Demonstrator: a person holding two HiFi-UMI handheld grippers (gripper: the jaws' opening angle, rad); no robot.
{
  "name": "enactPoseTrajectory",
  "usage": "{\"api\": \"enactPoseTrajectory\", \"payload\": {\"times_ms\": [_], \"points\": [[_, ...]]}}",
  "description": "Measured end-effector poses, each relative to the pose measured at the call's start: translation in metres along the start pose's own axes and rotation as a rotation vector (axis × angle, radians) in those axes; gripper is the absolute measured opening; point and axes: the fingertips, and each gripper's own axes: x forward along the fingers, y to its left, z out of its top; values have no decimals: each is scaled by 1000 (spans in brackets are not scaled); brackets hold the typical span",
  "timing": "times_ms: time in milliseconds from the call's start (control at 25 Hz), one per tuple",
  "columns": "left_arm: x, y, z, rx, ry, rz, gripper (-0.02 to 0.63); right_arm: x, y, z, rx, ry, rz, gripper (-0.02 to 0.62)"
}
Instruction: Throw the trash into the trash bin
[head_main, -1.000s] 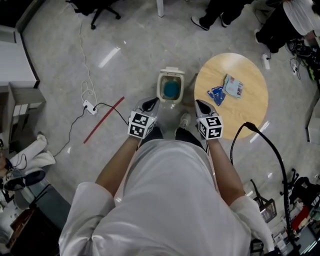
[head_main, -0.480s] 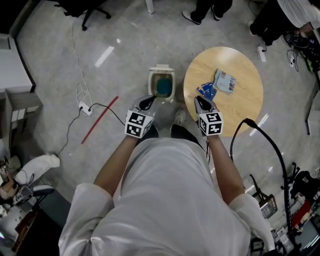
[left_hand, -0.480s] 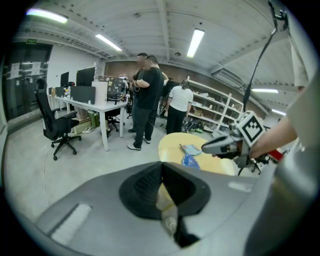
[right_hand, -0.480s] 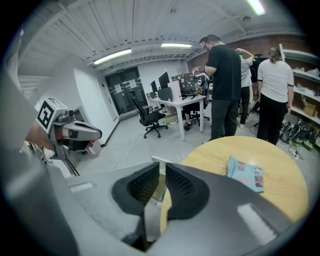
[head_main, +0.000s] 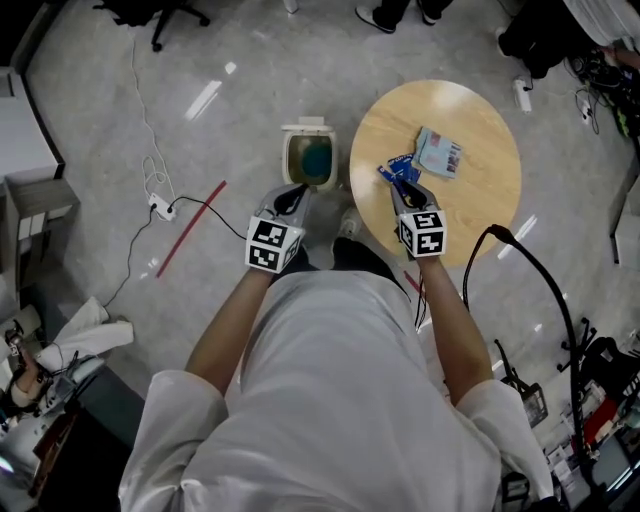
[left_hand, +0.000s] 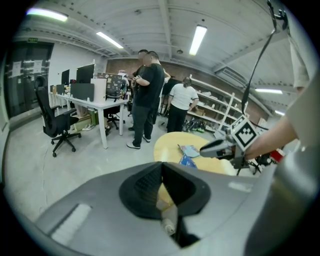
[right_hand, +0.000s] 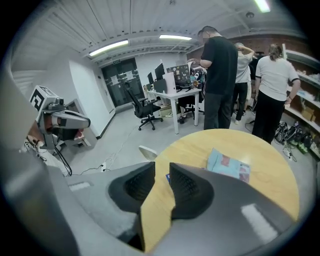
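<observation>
Right gripper: jaws just opening, narrow gap, empty, aimed at blue wrapper on table, presumably for pickup. Left gripper: closed, empty, idle near trash bin.

My left gripper fills the bottom, jaws closed tip to tip on nothing. Past them stands a round table with a blue wrapper and a pale packet. My right gripper reaches over it, jaws just opening, empty. Behind, people stand by a white desk and a black chair.
</observation>
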Motion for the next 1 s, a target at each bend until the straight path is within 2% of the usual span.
{"api": "enactPoseTrajectory", "payload": {"times_ms": [320, 680, 1000], "points": [[25, -12, -1, -18, 15, 0, 5, 17, -50, -15, 2, 61, -25, 117], [50, -20, 6, -30, 28, 6, 5, 35, -71, -26, 0, 106, -7, 131], [58, -20, -5, -53, 55, 20, 5, 57, -84, -50, 3, 199, -5, 166]]}}
